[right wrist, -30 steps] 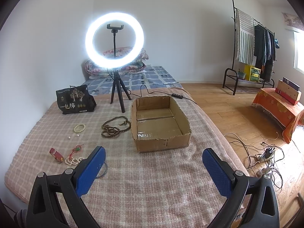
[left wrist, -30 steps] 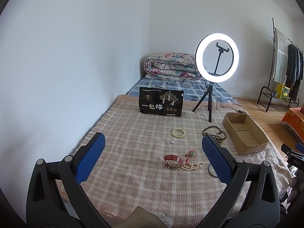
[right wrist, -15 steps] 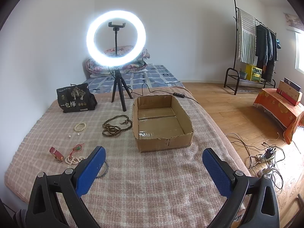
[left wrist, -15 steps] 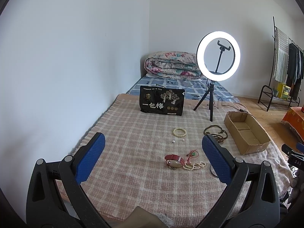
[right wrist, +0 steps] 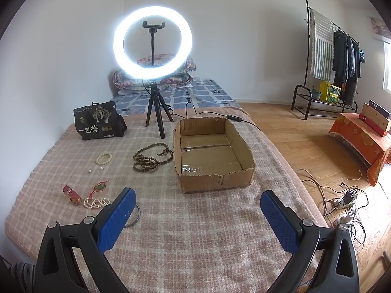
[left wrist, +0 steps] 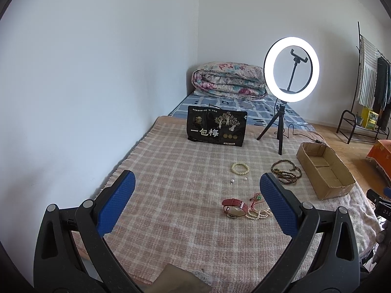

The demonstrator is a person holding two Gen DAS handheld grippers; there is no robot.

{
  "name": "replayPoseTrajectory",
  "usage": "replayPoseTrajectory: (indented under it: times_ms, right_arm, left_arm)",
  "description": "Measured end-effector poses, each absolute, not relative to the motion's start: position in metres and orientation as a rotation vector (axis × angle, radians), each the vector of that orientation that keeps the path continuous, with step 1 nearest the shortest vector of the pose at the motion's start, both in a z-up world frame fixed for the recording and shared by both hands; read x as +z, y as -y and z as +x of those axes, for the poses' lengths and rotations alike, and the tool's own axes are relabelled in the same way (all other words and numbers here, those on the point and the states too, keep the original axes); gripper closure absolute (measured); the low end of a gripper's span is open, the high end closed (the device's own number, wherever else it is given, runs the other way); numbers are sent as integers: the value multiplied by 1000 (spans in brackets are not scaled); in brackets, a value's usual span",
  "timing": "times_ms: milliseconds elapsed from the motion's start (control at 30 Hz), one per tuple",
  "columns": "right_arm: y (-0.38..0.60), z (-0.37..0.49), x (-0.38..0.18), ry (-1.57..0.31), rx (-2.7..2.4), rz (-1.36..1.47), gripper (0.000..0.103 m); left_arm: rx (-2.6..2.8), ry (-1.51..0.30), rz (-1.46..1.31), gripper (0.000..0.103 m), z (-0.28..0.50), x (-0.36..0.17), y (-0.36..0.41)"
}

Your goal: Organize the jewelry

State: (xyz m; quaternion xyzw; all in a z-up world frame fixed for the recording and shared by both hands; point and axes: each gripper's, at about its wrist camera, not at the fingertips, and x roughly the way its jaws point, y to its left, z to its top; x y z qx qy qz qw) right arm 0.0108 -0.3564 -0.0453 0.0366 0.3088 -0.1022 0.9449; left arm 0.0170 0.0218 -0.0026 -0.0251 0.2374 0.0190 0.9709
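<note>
Backing off slightly since a second ago, both views sit a bit higher and nothing is picked up, so sorting hasn't begun. My left claw point(left wrist: 196, 199) and right claw point(right wrist: 198, 216) hang wide open, empty. Brown cardboard box point(right wrist: 215, 178) holds nothing. Dark wooden bead strand point(right wrist: 152, 157), cream bead bracelet point(right wrist: 103, 158), red-strap watch point(left wrist: 233, 206) and white pearl string point(left wrist: 259, 214) lie loose on the plaid blanket point(right wrist: 195, 232).

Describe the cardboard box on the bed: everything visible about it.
The cardboard box is a shallow, open-topped rectangular tray of plain brown corrugated board with rough, torn top edges. Nothing lies inside; its floor shows a seam across the middle and a glossy strip of tape. It sits flat and upright on the checked blanket, just right of the dark wooden bead strand, which lies close beside its left wall. Neither hand-held gripper touches it.
</note>
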Motion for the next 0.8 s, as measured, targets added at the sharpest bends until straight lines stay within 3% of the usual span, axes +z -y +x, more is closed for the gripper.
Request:
replayPoseTrajectory:
  times_ms: [333, 800]
  right_arm:
    - [348, 31, -65, -677, -179, 53, 0]
    - [323, 81, -117, -796, -100, -10, 1]
  left_arm:
    - [29, -537, -38, 0, 46, -27, -41]
    - [-61, -698, -36, 0, 93, -101, -43]
